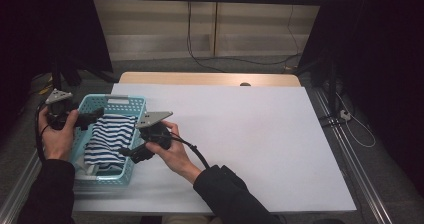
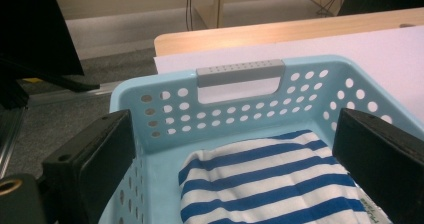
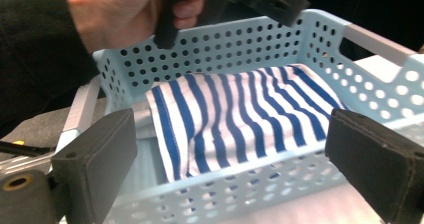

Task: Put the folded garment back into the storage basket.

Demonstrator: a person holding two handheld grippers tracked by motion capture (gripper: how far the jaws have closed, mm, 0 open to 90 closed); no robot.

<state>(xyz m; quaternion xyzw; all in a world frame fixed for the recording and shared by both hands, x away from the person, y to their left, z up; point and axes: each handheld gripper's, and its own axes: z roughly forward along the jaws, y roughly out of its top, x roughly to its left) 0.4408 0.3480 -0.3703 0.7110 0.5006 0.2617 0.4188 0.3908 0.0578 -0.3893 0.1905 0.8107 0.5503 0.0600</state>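
A: Lying folded in the pale blue basket (image 1: 131, 104), the striped cloth (image 1: 111, 138) sits between the 2 tools, flat on the basket floor, with neither one touching it.

B: So it's been let go?

A: Looks that way to me. The left tool (image 1: 98, 115) hangs over the basket's left rim with its jaws spread wide and nothing between them; in the left gripper view the cloth (image 2: 270, 184) lies below and ahead of those jaws, short of the grey handle (image 2: 240, 70) on the far wall.

B: And the other one?

A: The right tool (image 1: 127, 151) is at the basket's right wall, jaws also wide and empty. In the right gripper view the cloth (image 3: 240, 114) lies just beyond that near wall, with the left hand (image 3: 125, 11) above the opposite side.

B: What remains, then?

A: I'd judge the placing is done: the cloth is inside, fairly neat, 1 edge near the right wall. Both tools just need to clear the basket and move out over the white tabletop (image 1: 260, 134).
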